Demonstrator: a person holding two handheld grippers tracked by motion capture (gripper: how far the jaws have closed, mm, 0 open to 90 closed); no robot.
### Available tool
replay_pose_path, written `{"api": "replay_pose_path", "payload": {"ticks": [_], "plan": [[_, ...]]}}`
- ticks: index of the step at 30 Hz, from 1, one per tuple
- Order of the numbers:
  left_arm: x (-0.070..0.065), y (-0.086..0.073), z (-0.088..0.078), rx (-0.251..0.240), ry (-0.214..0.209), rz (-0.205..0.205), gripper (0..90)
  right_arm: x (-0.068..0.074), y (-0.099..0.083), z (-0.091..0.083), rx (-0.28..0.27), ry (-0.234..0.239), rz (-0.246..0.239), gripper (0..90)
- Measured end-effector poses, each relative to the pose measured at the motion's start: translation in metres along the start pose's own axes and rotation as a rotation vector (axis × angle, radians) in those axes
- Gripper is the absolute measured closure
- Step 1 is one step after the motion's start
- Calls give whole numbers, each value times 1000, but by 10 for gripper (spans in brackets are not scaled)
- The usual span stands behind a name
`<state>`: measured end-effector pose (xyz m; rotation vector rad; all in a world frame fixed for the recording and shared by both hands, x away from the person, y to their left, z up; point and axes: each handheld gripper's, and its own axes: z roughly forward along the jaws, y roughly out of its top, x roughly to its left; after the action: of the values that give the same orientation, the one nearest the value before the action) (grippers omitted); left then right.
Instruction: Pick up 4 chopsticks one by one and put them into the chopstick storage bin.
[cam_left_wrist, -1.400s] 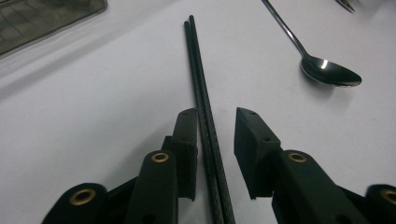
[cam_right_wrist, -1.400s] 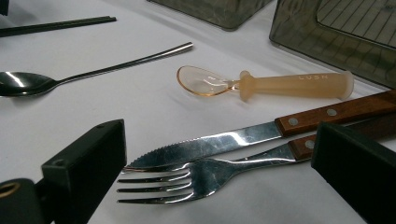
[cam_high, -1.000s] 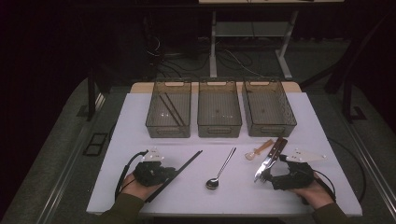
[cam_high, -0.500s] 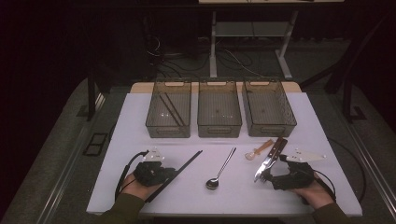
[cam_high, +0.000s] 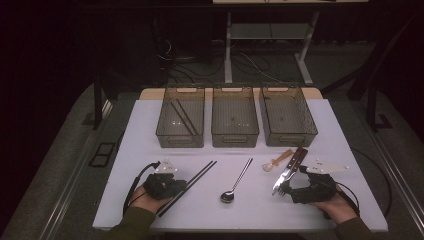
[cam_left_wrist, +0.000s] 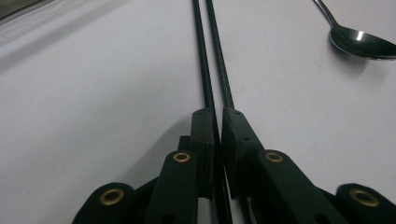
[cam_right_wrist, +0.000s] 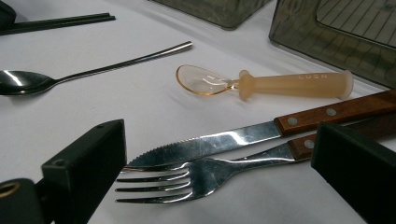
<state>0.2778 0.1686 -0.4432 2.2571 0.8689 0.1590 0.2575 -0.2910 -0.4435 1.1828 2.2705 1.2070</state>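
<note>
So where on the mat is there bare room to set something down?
Bare mat lies left of the bins, and between the chopsticks and the metal spoon. It is crowded by the right gripper: knife, fork, plastic spoon.

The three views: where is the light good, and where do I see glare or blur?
High view: white table lit, surroundings nearly black. Left gripper view: near jaws soft, glint on the metal spoon. Right gripper view: glare on the knife blade, near jaws blurred.

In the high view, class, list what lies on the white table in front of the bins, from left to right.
Left gripper → black chopsticks → metal spoon → translucent orange spoon → right gripper.
</note>
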Motion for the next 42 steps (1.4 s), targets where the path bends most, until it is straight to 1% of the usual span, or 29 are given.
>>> {"api": "replay_pose_path", "payload": {"ticks": [3,5,9,11,12,14,16,18,24,26,33,34,35,37,38,39,42], "plan": [[0,0,0,-1,2,-5,829,0,0,0,0,0,0,32],[-1,0,0,7,13,8,833,0,0,0,-1,1,2,32],[0,1,0,9,8,0,846,0,0,0,0,1,0,32],[-1,1,1,5,13,1,849,1,0,0,0,2,-1,32],[-2,2,1,15,19,11,851,1,0,0,0,3,0,32],[-3,2,1,18,26,6,854,1,0,0,0,2,0,32],[-2,3,1,17,22,5,857,1,0,0,0,2,0,32],[-1,2,1,15,11,-13,857,1,1,0,0,2,1,32],[0,3,1,10,7,-14,857,0,1,-1,-3,1,0,32],[0,4,0,10,12,-7,857,0,0,-1,-4,0,0,32],[1,5,-5,-27,15,-17,857,1,1,0,-1,3,-1,32],[1,6,-6,-28,14,-16,857,1,1,0,-2,3,-1,32],[1,6,-6,-29,13,-7,857,1,1,0,-1,3,-2,32],[0,8,-9,-37,16,-18,858,1,1,0,-3,3,-1,32],[1,9,-10,-41,12,-9,857,2,1,0,-5,4,-1,32],[0,9,-11,-48,8,-21,857,2,1,0,-10,6,-3,32],[-1,11,-13,-52,-1,-18,857,3,1,0,-19,15,-4,32]]}}
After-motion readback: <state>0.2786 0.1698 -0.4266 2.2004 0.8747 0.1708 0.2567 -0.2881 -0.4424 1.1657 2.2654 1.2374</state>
